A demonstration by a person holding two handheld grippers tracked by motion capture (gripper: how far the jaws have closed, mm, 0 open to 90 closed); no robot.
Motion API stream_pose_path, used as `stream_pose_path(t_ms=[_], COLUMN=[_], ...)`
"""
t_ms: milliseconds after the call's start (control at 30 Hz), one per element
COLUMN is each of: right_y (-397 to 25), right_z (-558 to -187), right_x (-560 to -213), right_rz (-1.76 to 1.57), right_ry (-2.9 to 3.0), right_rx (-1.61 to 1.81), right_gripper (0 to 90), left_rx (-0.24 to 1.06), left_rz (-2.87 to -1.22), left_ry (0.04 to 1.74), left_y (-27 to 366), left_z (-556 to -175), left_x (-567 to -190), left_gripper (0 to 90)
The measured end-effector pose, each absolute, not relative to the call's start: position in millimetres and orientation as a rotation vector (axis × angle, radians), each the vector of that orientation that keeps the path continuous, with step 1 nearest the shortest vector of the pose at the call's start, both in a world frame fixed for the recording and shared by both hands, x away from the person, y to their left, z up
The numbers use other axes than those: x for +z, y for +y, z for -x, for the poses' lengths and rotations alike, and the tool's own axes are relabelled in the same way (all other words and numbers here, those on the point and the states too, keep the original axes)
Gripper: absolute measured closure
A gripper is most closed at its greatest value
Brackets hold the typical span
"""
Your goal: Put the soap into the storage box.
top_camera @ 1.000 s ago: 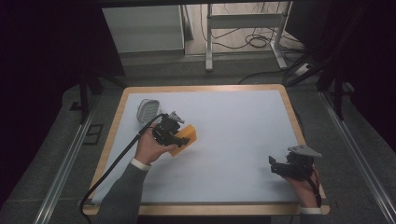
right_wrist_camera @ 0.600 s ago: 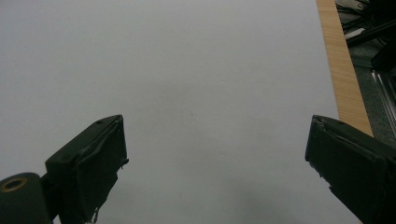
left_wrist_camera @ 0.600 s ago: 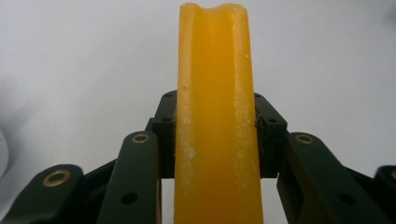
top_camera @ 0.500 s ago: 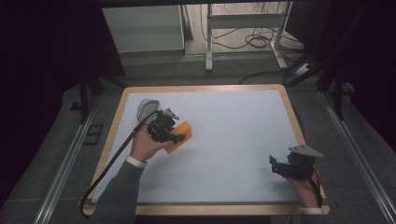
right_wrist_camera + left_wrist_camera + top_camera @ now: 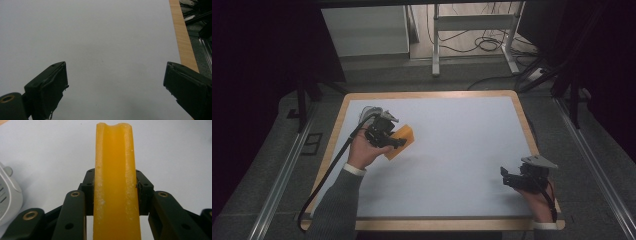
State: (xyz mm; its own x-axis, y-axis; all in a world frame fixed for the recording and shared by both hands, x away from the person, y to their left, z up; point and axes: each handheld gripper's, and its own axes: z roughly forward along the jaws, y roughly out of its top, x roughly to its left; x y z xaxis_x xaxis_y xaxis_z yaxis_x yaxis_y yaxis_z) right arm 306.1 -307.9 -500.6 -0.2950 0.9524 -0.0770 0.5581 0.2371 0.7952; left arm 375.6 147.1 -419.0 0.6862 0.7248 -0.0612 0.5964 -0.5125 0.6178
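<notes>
The left gripper (image 5: pixel 115 195) has its jaws clamped on the sponge (image 5: pixel 114 182) edgewise near the counter's left edge; likely light, soft, squashy. Right gripper (image 5: pixel 115 82) jaws apart.

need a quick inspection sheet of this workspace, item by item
surface: pale table top with a wooden rim, bare in the middle.
job's things: yellow sponge clamped edge-on in the left gripper.
clutter: white device at the far left corner, beside the left gripper; what it is cannot be told.
grippers: left gripper shut on the sponge; right gripper open, nothing between its jaws, near the table's right front corner.
cables: black cable trails from the left gripper over the table's left edge; more cables on the floor behind.
surroundings: metal frame legs and a pale cabinet beyond the table.
</notes>
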Motion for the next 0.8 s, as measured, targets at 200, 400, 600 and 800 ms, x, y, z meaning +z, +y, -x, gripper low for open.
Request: stream_pose_path(t_ms=[200,400,600,800], right_y=[-308,-308,-308,-308], right_z=[-306,-306,-306,-306], right_x=[-500,-500,-500,-500], right_rz=[-1.378,-1.375,-1.373,-1.372], right_ry=[1.946,1.945,1.946,1.944], right_rx=[0.903,0.906,0.908,0.908], right_gripper=[5.5,5.5,5.5,5.5], left_rx=[0.279,0.282,0.289,0.288], left_rz=[-2.27,-2.269,-2.259,-2.259], left_ry=[1.022,1.027,1.04,1.046], left_y=[151,154,157,159], left_z=[-378,-380,-382,-384], left_x=[-416,-415,-414,-413], left_gripper=[61.1,61.1,61.1,61.2])
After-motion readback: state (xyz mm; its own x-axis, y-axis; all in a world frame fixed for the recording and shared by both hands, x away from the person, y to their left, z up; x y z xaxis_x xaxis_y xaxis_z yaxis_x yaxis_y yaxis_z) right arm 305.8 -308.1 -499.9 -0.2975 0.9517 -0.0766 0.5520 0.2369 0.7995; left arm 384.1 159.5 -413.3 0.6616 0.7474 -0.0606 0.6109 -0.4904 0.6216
